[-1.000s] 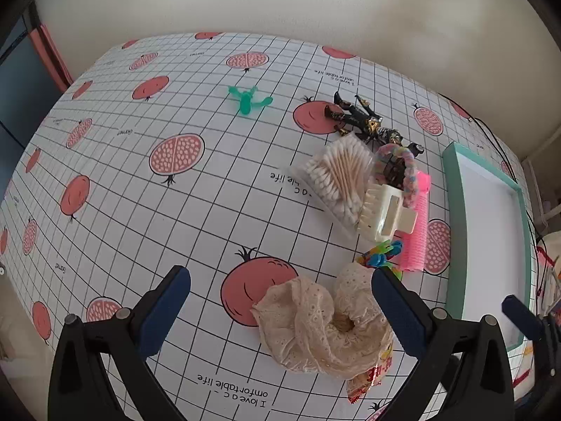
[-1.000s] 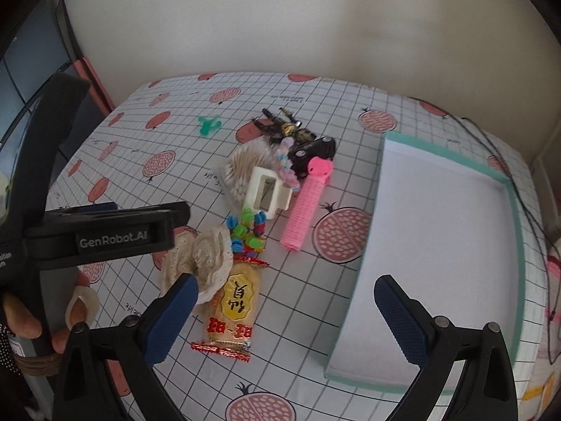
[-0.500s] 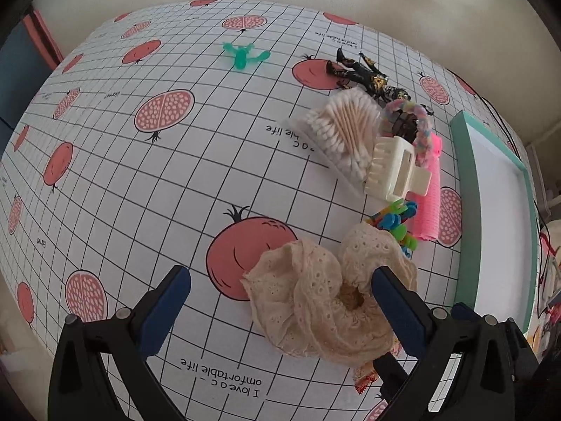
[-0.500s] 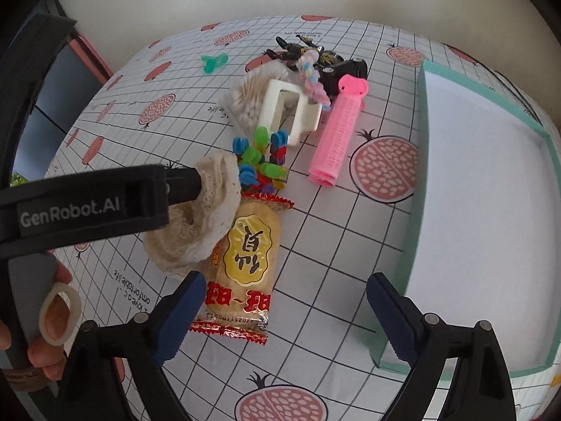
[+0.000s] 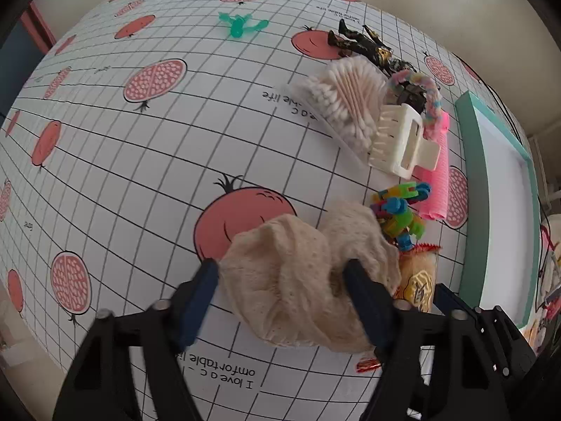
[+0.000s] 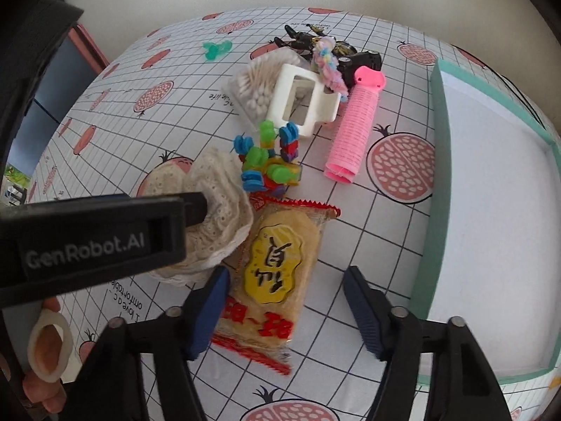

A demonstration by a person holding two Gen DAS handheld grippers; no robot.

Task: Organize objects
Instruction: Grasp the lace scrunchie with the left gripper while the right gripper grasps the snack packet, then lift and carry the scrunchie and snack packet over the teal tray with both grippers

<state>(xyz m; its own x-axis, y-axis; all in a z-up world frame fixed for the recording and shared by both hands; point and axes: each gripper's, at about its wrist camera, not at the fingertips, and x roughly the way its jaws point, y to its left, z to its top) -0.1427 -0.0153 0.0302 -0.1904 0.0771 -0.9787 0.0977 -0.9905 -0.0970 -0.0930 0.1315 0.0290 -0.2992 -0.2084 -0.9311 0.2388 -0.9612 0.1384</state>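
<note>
While left tongs [image 5: 280, 280] straddle 1 beige scrunchie [image 5: 305, 280], right tongs [image 6: 285, 301] gape over 1 snack packet [image 6: 277, 266].

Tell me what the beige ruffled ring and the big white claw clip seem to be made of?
The beige ruffled ring looks like soft matte cotton lace: eyelet holes and limp gathered folds show between the left tongs. The white claw clip looks like hard, smooth plastic, judging by its rigid comb teeth and slight sheen.
</note>
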